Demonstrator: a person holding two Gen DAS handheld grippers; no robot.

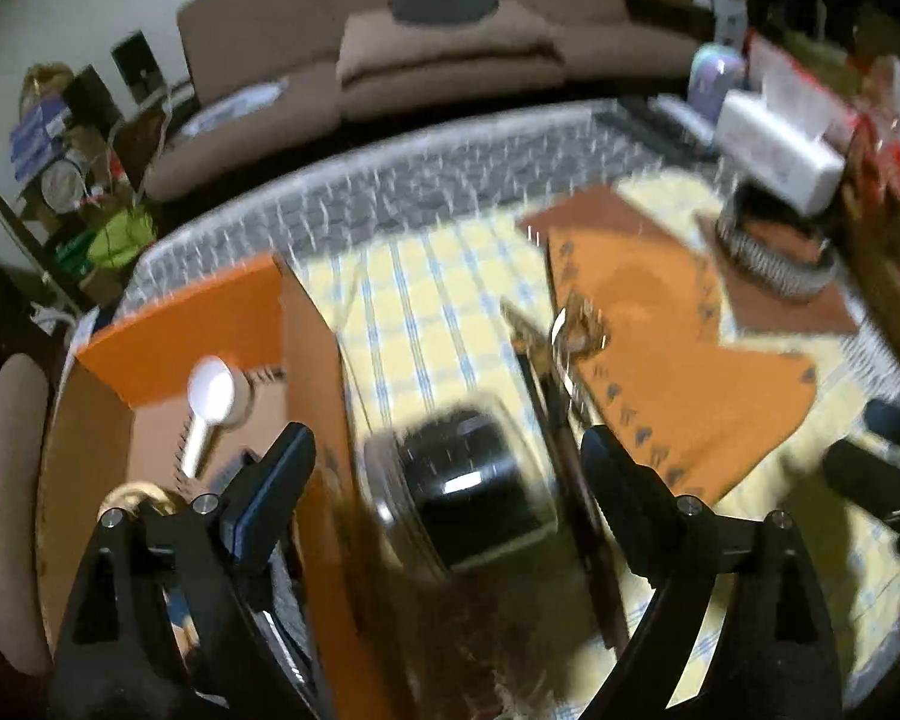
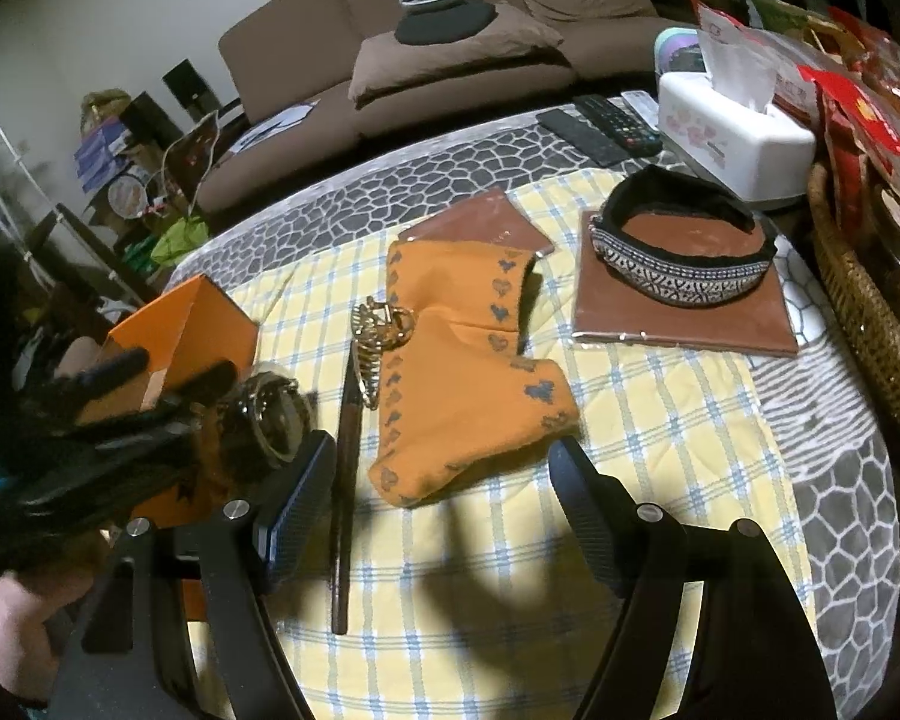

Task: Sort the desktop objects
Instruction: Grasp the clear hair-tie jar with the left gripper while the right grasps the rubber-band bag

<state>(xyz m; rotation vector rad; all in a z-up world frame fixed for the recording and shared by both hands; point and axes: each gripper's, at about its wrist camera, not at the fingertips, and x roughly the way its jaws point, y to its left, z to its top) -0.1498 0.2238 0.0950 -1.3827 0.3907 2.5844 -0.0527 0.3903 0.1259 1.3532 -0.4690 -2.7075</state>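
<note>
My left gripper (image 1: 444, 438) stands open, its picture blurred. Between its fingers, with a gap on each side, is a dark-faced wristwatch (image 1: 468, 480) with a metal rim, just right of an open orange box (image 1: 180, 324). Inside that box lies a white spoon (image 1: 210, 387). In the right wrist view the watch (image 2: 270, 414) shows beside the box (image 2: 180, 330). My right gripper (image 2: 443, 444) is open and empty above the yellow checked cloth (image 2: 660, 420), at the near edge of an orange heart-print pouch (image 2: 468, 372). A gold hair claw (image 2: 378, 336) and a brown stick (image 2: 343, 480) lie left of the pouch.
A patterned headband (image 2: 684, 276) rests on a brown packet (image 2: 690, 324) at the back right. Behind it are a white tissue box (image 2: 732, 126) and remotes (image 2: 606, 120). A wicker basket (image 2: 870, 324) lines the right edge. A brown sofa (image 2: 450, 60) stands beyond the table.
</note>
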